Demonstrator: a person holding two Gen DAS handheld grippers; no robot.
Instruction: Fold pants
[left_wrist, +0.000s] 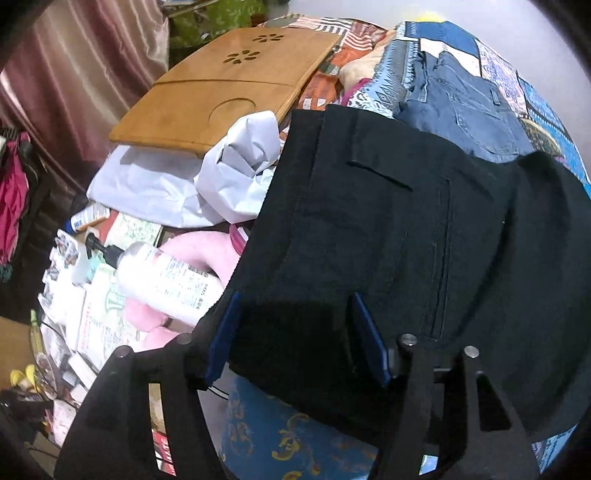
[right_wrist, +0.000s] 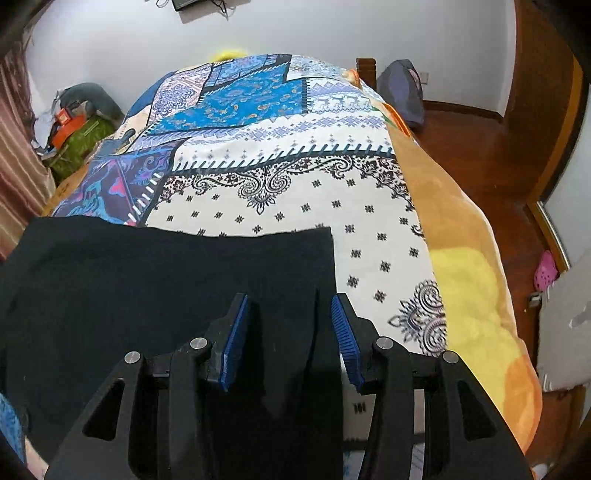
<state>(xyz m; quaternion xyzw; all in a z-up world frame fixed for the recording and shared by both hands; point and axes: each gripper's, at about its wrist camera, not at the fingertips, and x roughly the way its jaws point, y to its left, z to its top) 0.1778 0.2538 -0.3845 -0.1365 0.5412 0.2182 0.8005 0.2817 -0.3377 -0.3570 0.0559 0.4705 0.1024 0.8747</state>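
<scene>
Black pants (left_wrist: 388, 229), matte woven cloth with a welt pocket slit and stitched seams, lie spread on the bed's patchwork-print cover (right_wrist: 280, 177). Left gripper (left_wrist: 295, 332) stands open, blue ribbed pads clear of the fabric between them. Right gripper (right_wrist: 290, 332) likewise open over a hem edge. Folded blue jeans (left_wrist: 458, 110) lie beyond; bamboo tray (left_wrist: 229, 85) beside; wood floor (right_wrist: 480, 147).

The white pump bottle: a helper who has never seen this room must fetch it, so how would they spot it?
Start at the bed with the blue patterned bedspread and look to the cluttered heap beside the black pants. Below the tan wooden lap tray, the white plastic bottle lies on its side over pink fabric. Only it has a black pump head and a printed label.
</scene>
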